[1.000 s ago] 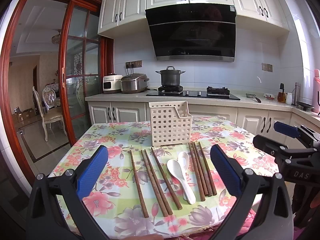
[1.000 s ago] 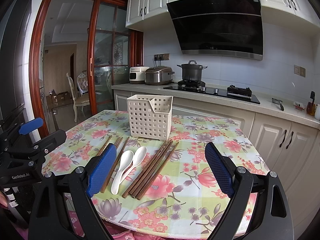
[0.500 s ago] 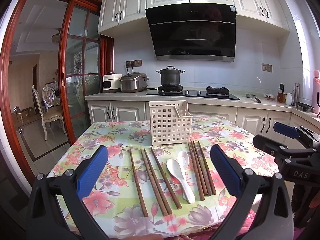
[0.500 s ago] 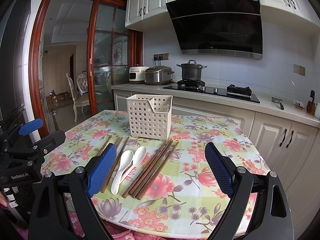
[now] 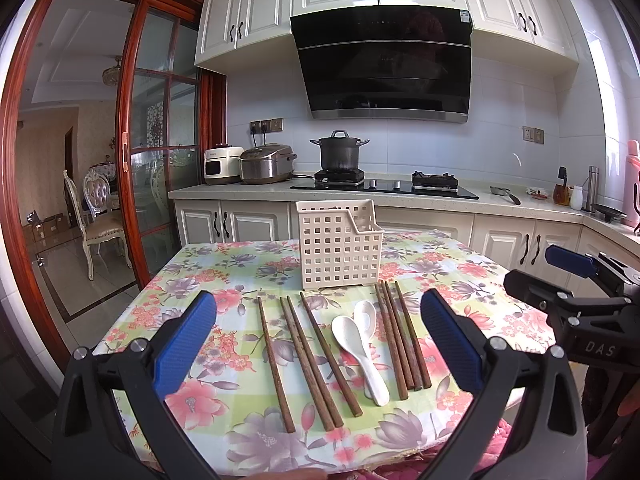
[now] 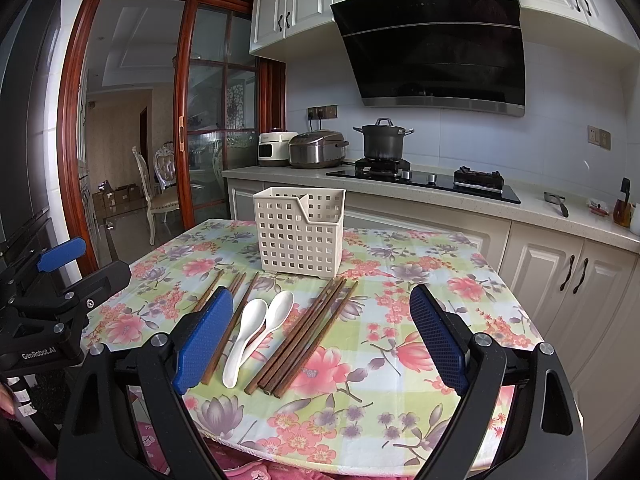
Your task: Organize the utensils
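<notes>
A cream perforated utensil basket (image 5: 340, 248) (image 6: 300, 232) stands upright on the floral table. In front of it lie several brown wooden chopsticks in a left group (image 5: 308, 356) (image 6: 224, 304) and a right group (image 5: 400, 336) (image 6: 308, 336), with two white spoons (image 5: 360, 340) (image 6: 256, 328) between them. My left gripper (image 5: 316, 340) is open and empty, held above the table's near edge. My right gripper (image 6: 320, 336) is open and empty, also above the near edge. Each gripper shows at the side of the other's view, the right one (image 5: 580, 292) and the left one (image 6: 52, 280).
The floral tablecloth (image 5: 224, 264) covers a round table. Behind it run white cabinets and a counter (image 5: 440, 200) with a black pot (image 5: 340, 154), rice cookers (image 5: 266, 164) and a hob. A glass door (image 5: 160, 160) and a chair (image 5: 96, 216) are at the left.
</notes>
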Available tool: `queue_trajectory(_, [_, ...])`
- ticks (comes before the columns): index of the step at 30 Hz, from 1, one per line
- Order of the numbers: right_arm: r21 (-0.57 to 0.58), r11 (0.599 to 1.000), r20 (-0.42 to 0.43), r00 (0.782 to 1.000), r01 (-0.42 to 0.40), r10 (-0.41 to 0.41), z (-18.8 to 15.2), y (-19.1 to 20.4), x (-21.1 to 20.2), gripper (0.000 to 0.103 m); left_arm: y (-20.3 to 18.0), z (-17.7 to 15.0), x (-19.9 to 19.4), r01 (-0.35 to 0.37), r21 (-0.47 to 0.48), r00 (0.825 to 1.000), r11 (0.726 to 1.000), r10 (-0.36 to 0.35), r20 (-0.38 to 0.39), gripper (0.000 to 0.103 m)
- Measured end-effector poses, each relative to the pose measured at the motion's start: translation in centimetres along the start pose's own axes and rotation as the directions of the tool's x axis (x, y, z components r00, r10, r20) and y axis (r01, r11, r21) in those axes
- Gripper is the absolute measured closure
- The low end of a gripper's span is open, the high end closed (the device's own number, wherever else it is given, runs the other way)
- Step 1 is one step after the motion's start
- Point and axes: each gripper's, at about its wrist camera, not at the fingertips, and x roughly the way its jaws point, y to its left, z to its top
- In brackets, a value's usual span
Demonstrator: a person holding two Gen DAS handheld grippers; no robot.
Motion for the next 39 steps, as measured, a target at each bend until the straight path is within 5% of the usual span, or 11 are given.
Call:
queue_trajectory(16, [0.020,1.000,-0.027,1.000,0.001,-0.001,-0.5,0.2,0.4,0.018,0.4,-0.6,0.7,0.058,-0.055,0.997,0.997,-0.061,-0.054,0.004])
queue_trajectory(23, [0.035,0.999,-0.058,0.998,0.011,-0.009,-0.5,0.3,1.4,0.018,0.7,-1.0,1.7,0.015,-0.069,0.994,0.998,-0.022,-0.106,0.005])
queue_trajectory(39, [0.112,0.993,-0.242,0.970,0.034,-0.006,-0.4,-1.8,9.7,0.018,5.2,-2.2,10.0,-0.028,-0.159,0.949,0.987,-0.024,-0.314,0.005])
